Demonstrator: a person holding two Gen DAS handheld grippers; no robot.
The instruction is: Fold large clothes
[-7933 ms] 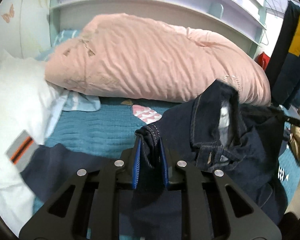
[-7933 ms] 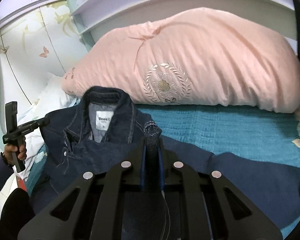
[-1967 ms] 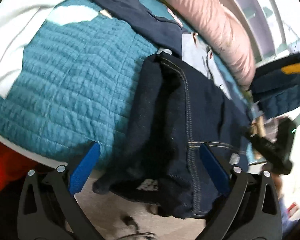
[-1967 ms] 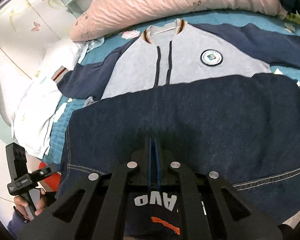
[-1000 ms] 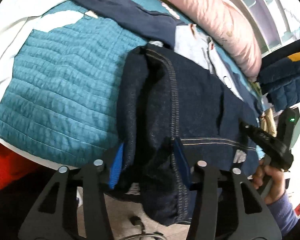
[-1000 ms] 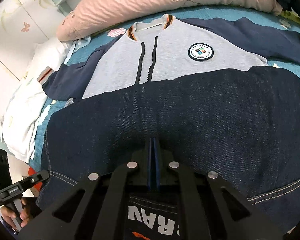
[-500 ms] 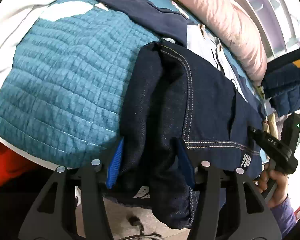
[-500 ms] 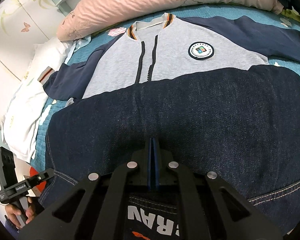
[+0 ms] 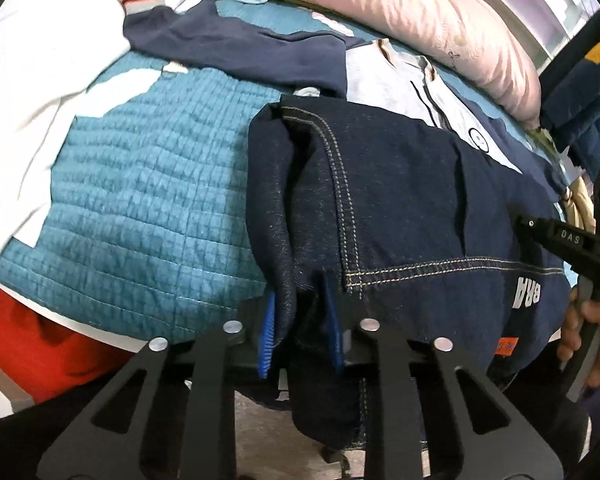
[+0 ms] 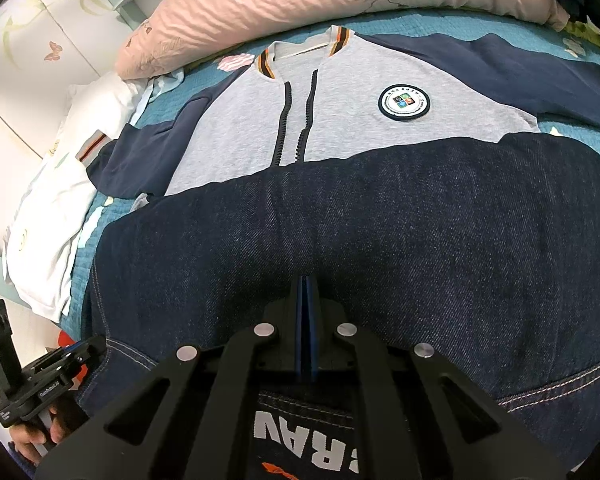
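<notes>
The left hand-held gripper has just been closing and now its blue pads pinch a bunched fold of the dark denim jacket, right at the jacket's edge where it hangs off the side of the bed. My guess is it's grabbing that thick side fold so the folded bundle can be lifted or flipped over without coming apart.

The right hand-held gripper is fully closed, pads together with no gap showing. It sits at the near hem of the same jacket, just above the white lettering, but I can't tell whether any cloth is actually caught between the pads or if it's just pressing down to keep things from sliding.

Further out from both, the denim lies spread flat across the teal quilt, overlapping the lower half of a grey and navy zip jacket that's laid out flat beyond it. Past that is the big pink pillow, and white bedding off to the left of the right hand-held gripper.
</notes>
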